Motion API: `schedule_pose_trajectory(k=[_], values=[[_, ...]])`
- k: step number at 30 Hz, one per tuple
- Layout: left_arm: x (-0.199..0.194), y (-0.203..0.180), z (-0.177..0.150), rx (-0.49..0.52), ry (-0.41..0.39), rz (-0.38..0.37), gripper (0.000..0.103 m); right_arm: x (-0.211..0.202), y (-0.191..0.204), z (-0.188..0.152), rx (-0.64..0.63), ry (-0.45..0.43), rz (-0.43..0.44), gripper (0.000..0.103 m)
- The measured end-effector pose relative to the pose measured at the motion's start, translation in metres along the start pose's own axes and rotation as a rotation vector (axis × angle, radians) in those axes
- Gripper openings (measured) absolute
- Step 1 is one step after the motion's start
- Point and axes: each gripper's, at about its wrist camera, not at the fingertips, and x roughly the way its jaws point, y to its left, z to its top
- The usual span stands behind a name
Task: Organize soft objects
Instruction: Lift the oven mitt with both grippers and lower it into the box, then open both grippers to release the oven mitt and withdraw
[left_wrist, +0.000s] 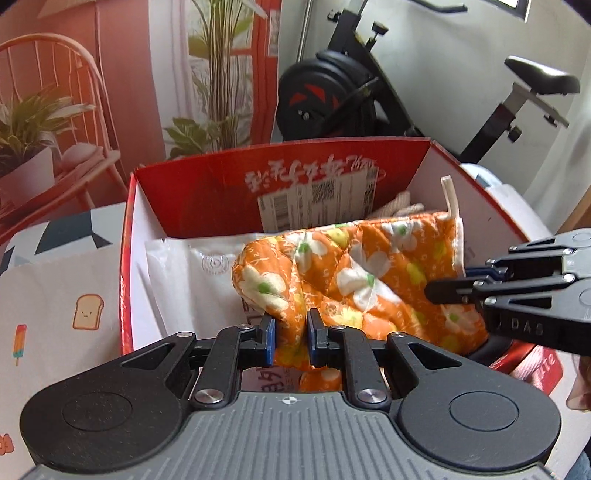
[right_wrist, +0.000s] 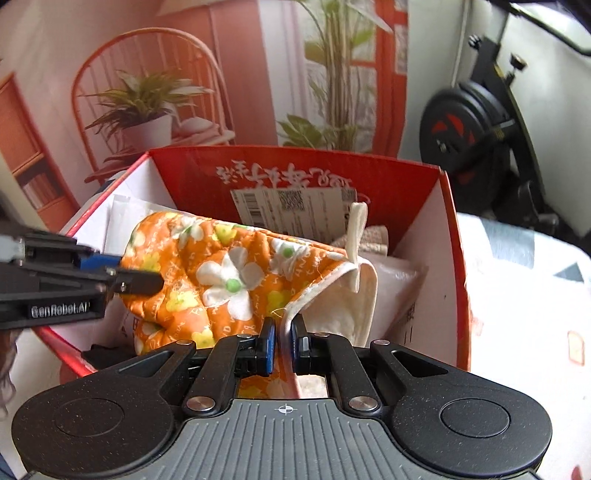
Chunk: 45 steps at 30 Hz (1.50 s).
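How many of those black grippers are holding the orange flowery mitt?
2: the left gripper pinches the orange floral quilted oven mitt at its closed end, the right gripper its cream-trimmed cuff.

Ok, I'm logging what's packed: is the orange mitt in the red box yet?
Partly in. The mitt hangs over the open box, above a white bag, with the left tool and right tool each shut on it.

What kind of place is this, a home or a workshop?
Probably a home. A black exercise bike stands behind the red cardboard box, a printed backdrop of an orange chair and plants hangs behind, and the orange floral quilted oven mitt is kitchenware.
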Motion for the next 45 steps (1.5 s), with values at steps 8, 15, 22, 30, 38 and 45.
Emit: schedule_pose_trajectory(k=[8, 15, 22, 30, 38, 45], values=[[0.002, 0.001, 0.005, -0.025, 0.014, 0.012, 0.018, 0.023, -0.003, 0.001, 0.031, 0.087, -0.058, 0.008], [0.005, -0.002, 0.004, -0.007, 0.022, 0.02, 0.018, 0.032, -0.001, 0.001, 0.021, 0.121, -0.08, 0.008], [0.002, -0.004, 0.006, -0.015, 0.015, 0.033, 0.023, 0.034, 0.003, 0.001, -0.003, 0.139, -0.124, 0.008], [-0.02, -0.005, 0.004, -0.004, -0.038, 0.021, 0.045, 0.021, 0.013, 0.0, -0.038, 0.104, -0.193, 0.027], [-0.067, -0.011, -0.008, 0.002, -0.144, -0.014, 0.06, -0.038, 0.019, -0.008, -0.041, -0.078, -0.19, 0.072], [-0.103, -0.016, -0.049, -0.028, -0.217, -0.045, 0.061, -0.098, 0.024, -0.054, -0.037, -0.287, -0.143, 0.087]])
